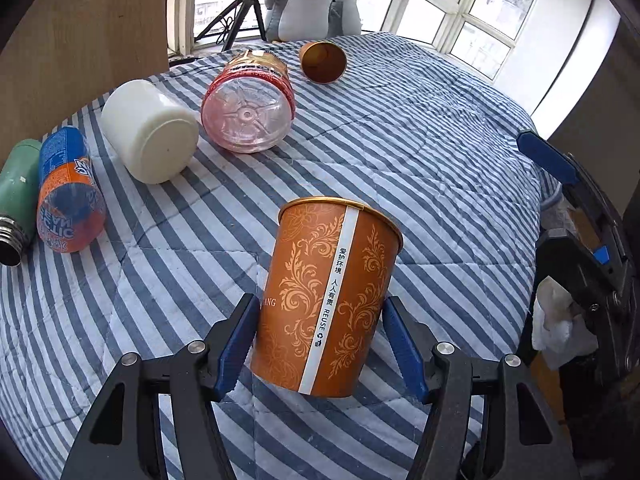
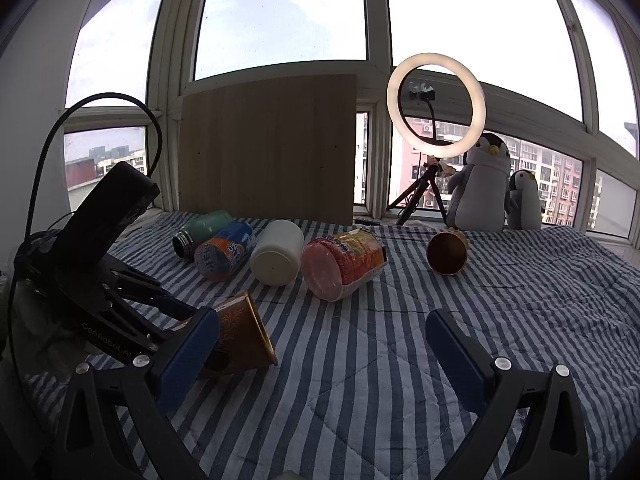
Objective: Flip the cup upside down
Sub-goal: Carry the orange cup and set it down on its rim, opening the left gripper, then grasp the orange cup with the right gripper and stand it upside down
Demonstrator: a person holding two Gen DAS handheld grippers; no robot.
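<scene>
We've got the orange paper cup (image 1: 326, 300) btwn the left gripper (image 1: 320, 344) pads, pinched near its base, tilted, rim pointing away over the striped quilt (image 1: 400, 152). Right gripper (image 2: 320, 356) hangs wide open w/ nothing in it, just beside.

Tall white-framed windows (image 2: 280, 20) across the back, bright cloudy sky and apartment blocks (image 2: 552, 176) behind. At 12 o'clock a wooden board (image 2: 268, 148) leaning against the glass; at 1 o'clock a glowing ring light (image 2: 436, 112) on a tripod (image 2: 424, 196), two plush penguins (image 2: 484, 184) beside it. Below, a blue-and-white striped quilt (image 2: 500, 280) over the whole surface.
</scene>
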